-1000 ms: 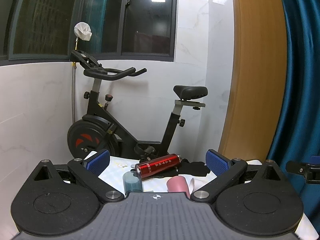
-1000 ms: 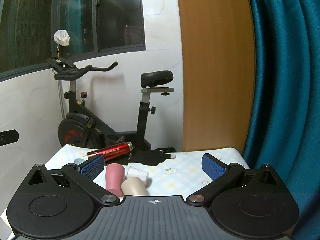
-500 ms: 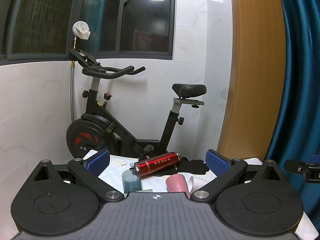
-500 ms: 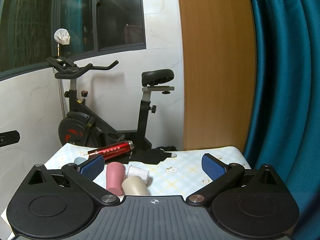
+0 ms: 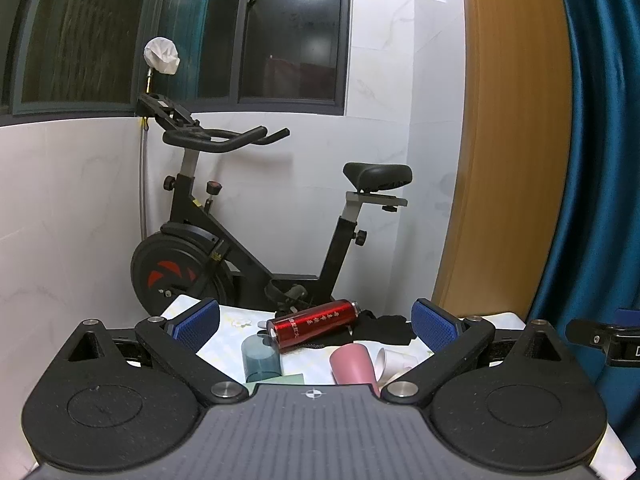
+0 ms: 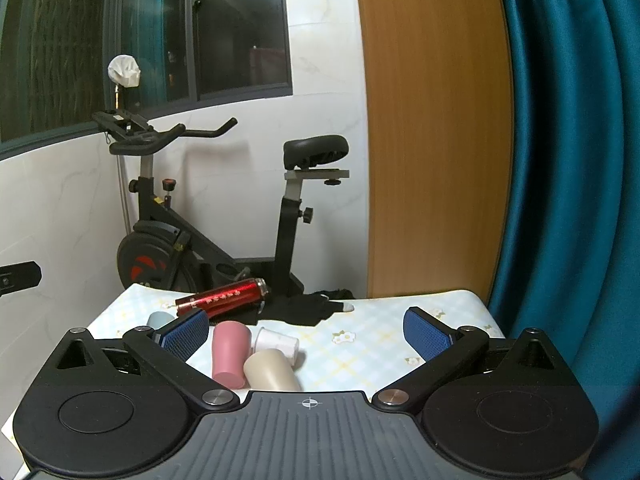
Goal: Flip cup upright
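Several cups sit on a small table with a pale checked cloth (image 6: 380, 344). A pink cup (image 6: 229, 354) lies on its side, also in the left wrist view (image 5: 352, 364). A beige cup (image 6: 270, 370) and a white cup (image 6: 278, 345) lie on their sides beside it. A blue-grey cup (image 5: 260, 358) stands at the left. My left gripper (image 5: 316, 326) is open and empty, held above the near table edge. My right gripper (image 6: 306, 334) is open and empty, with the cups just inside its left finger.
A red metal bottle (image 5: 316, 322) lies on its side at the table's far part, next to a black glove (image 6: 320, 308). An exercise bike (image 5: 240, 248) stands behind the table by the white wall. A teal curtain (image 6: 568, 160) hangs on the right.
Both views have shifted only slightly. Both grippers stay open and the cups have not moved.
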Demonstrator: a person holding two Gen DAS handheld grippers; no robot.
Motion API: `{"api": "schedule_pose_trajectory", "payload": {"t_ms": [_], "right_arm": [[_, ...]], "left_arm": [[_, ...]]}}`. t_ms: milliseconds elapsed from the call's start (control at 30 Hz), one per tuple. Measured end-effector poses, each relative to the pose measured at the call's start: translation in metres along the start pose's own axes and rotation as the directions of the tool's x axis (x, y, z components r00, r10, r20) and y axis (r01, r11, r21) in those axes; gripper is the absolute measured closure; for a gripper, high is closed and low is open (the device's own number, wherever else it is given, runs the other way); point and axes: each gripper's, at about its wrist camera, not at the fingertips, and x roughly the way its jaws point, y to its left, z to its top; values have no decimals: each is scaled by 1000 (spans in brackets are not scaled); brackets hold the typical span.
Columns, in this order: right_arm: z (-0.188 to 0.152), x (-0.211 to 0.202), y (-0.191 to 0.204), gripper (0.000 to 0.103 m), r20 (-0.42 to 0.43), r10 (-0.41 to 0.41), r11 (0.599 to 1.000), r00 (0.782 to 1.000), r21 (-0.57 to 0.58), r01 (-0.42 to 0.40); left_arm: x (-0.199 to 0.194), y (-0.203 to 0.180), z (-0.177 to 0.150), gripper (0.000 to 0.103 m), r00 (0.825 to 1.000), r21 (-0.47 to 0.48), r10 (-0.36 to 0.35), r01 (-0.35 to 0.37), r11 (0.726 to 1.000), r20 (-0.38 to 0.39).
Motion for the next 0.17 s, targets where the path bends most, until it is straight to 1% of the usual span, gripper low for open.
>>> {"api": "schedule_pose_trajectory", "payload": {"t_ms": [167], "right_arm": [[-4, 0, 1, 0, -3, -1, 1000, 1000, 1, 1]], "left_arm": [[0, 0, -1, 0, 1000, -1, -2, 2, 1000, 0]]}}
